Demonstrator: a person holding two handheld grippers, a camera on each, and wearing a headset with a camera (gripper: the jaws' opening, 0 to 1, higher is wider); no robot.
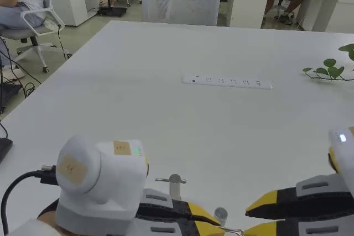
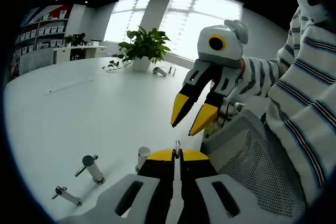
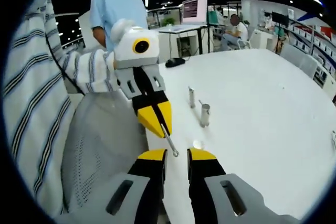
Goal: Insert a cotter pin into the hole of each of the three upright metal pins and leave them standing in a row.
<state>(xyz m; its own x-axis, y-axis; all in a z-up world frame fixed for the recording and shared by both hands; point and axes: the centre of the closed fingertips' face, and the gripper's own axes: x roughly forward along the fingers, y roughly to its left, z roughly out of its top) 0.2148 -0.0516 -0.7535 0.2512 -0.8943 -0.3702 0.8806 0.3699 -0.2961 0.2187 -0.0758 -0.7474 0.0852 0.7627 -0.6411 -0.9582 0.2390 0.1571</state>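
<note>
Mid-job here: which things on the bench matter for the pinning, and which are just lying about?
For the job:
- metal pins: two already cottered, the third pin bare
- cotter pin, held in the left gripper
- right gripper, fingers apart, holding nothing

Lying about:
- power strip
- potted plant
- chair at the far table edge
</note>
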